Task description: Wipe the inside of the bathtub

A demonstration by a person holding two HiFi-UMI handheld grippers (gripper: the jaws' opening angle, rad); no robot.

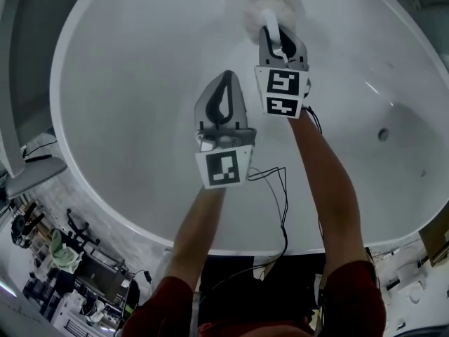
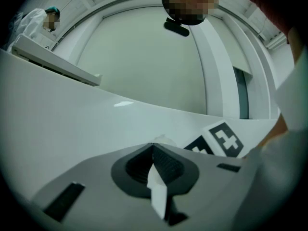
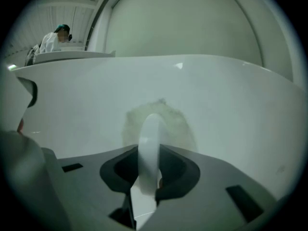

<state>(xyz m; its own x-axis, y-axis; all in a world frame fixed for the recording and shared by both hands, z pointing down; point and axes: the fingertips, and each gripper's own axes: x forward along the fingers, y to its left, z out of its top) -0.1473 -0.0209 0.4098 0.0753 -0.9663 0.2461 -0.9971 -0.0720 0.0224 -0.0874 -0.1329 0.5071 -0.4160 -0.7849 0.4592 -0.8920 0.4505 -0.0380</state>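
**White scrubber pressed to the tub's inner wall**

The bathtub [image 1: 119,69] fills the head view, a wide white oval seen from above, and both arms reach down into it. The right tongs [image 1: 275,39] are pinching a scrubber [image 1: 263,9] by its flat white handle [image 3: 150,138]. The scrubber lies against the tub's inner wall on the side far from the person. In the right gripper view the handle stands on edge between the two dark pads. The pale fluffy head [image 3: 182,124] spreads behind it, flat on the white surface.

The left tongs [image 1: 226,81] hover just beside the right ones, nearer the person, over the tub's basin. In the left gripper view they are pressed together at the tips with nothing gripped.

A small round fitting [image 1: 383,135] sits in the tub wall to the right, well apart from the scrubber. Thin black cables [image 1: 279,188] hang across the near rim. A person in white [image 3: 54,36] stands beyond the tub's edge.
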